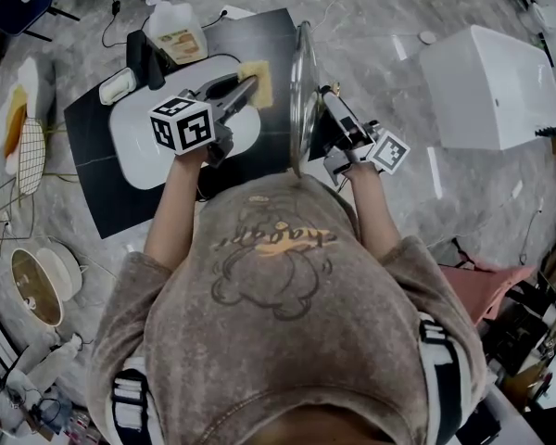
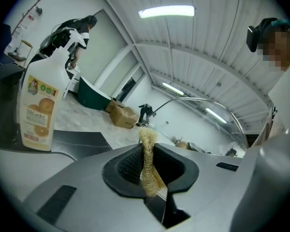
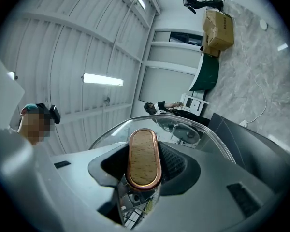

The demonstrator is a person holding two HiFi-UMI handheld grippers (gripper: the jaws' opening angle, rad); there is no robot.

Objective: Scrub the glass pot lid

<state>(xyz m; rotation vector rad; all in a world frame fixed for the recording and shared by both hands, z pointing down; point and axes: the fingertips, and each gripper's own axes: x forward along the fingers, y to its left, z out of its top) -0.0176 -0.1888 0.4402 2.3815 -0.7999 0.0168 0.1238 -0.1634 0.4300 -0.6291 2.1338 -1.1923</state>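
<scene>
The left gripper has its jaws clamped on a thin, fibrous, straw-coloured scrub pad, squeezed to a ragged strip between dark ribbed pads. The right gripper has its jaws closed on the lid's handle, a long oval with a grainy wood-toned face and a coppery rim.

The glass pot lid hangs in the air between the two grippers, standing on edge, a clear dome with a bright metal band round it. It is over the right edge of the surface. The pad is near its face, with a narrow gap in the head view.

Below lies a dark rectangular surface carrying a smooth white oval tray. At its far edge stands a translucent plastic spray bottle with an orange label. The floor is grey veined marble, and a white box sits off to the right. Overhead, both gripper views show pale ribbed panels with strip lights.
</scene>
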